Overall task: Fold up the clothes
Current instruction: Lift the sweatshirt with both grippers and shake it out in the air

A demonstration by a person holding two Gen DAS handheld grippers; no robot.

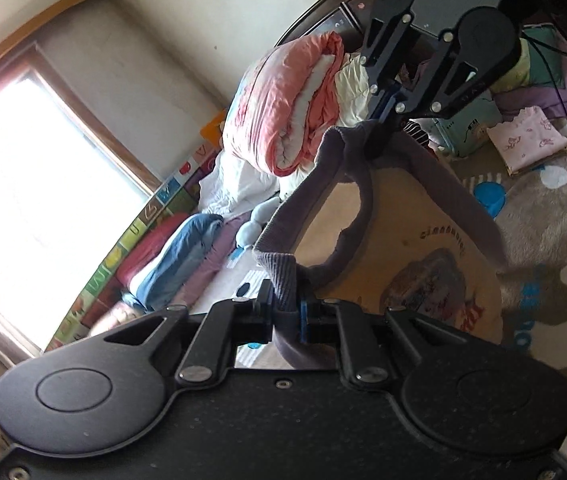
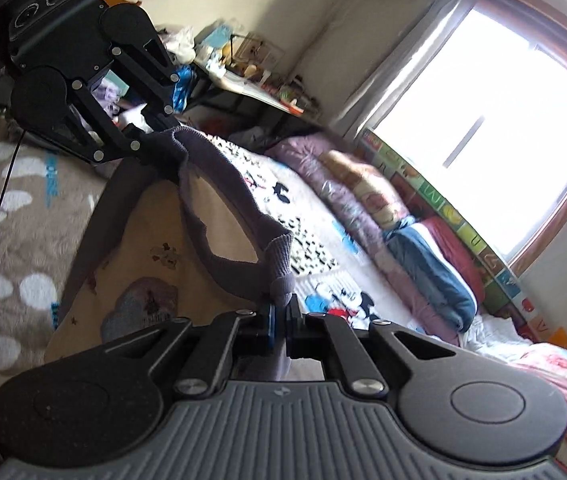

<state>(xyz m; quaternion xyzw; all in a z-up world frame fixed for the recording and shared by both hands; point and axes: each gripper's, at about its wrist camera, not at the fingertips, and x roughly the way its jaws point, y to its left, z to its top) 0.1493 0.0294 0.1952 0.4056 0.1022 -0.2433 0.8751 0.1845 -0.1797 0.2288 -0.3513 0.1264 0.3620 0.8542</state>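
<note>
A beige sweatshirt [image 1: 399, 216] with grey neckband and sleeves and a cartoon print hangs stretched between my two grippers above the bed. In the left wrist view my left gripper [image 1: 288, 322] is shut on the grey ribbed fabric [image 1: 279, 276] at one shoulder. My right gripper [image 1: 379, 140] shows across from it, shut on the other shoulder. In the right wrist view my right gripper [image 2: 282, 322] pinches grey ribbed fabric [image 2: 279, 268], and the left gripper [image 2: 151, 146] grips the far end of the sweatshirt [image 2: 147, 240]. The lower part of the shirt is hidden.
Under the shirt lies a brown fleece blanket [image 1: 555, 216] with white spots. A rolled pink quilt [image 1: 283, 100] and a folded pink garment [image 1: 527, 140] lie on the bed. Blue and purple bedding [image 2: 423, 272] lines the window side. A cluttered desk [image 2: 251, 72] stands behind.
</note>
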